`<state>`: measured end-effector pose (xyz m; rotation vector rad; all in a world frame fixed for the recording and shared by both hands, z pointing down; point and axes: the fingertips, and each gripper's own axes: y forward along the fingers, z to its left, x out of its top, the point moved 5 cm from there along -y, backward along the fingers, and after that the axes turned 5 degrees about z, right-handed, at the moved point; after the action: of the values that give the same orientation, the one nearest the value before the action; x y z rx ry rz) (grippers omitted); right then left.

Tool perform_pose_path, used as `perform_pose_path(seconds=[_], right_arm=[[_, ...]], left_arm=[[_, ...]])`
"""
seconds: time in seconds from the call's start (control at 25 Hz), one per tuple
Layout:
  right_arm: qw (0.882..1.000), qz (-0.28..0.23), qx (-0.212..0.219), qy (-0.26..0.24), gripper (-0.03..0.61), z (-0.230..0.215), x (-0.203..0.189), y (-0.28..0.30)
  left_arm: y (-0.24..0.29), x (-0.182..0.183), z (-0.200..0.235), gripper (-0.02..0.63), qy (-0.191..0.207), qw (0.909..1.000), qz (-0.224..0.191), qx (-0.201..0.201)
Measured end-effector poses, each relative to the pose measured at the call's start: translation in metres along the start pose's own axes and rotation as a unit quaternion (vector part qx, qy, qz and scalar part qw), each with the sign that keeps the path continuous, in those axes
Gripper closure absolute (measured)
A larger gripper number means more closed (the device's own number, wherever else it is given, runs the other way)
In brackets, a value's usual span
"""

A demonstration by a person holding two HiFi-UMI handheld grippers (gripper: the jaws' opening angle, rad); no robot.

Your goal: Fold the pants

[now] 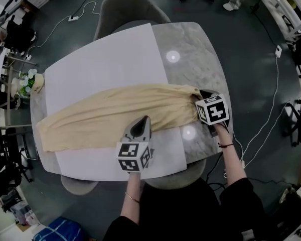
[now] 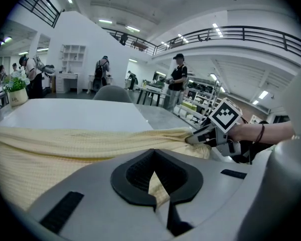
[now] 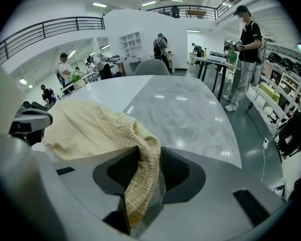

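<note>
The cream pants (image 1: pixel 115 112) lie stretched lengthwise across the table, waistband to the right and leg ends to the left. My left gripper (image 1: pixel 140 127) is at the near long edge around the middle, and a pinch of cloth (image 2: pixel 155 182) sits between its closed jaws. My right gripper (image 1: pixel 200 95) is at the waistband end. In the right gripper view the ribbed waistband (image 3: pixel 143 169) rises in a fold out of the jaws of the right gripper (image 3: pixel 140 205), pinched there. The left gripper view shows the right gripper (image 2: pixel 193 138) at the cloth's far right corner.
A white sheet (image 1: pixel 105 59) covers most of the marble table (image 1: pixel 200 59). One grey chair (image 1: pixel 128 6) stands at the far side, another (image 1: pixel 75 185) under the near left edge. A potted plant (image 1: pixel 26 82) sits at the left corner. People stand in the background.
</note>
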<state>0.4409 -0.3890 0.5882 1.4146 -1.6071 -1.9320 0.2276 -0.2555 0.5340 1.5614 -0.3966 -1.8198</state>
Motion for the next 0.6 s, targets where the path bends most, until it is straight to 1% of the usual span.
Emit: perform_pose_path(seconds=[0.24,0.44,0.6], right_arm=[[1.0,-0.006,0.008,0.019,0.468,-0.004,-0.002,0.0],[0.999,-0.001,0.006,0.035,0.479,-0.005,-0.002,0.0],[0.997,-0.006,0.023,0.071,0.489,-0.008,-0.004,-0.001]], left_arm=[[-0.004,-0.002,-0.001,0.606,-0.007,0.9999,-0.002,0.012],[-0.015,-0.005,0.0,0.606,-0.016,0.9996,-0.008,0.024],[-0.024,-0.008,-0.002,0.606,-0.025,0.999,-0.013,0.034]])
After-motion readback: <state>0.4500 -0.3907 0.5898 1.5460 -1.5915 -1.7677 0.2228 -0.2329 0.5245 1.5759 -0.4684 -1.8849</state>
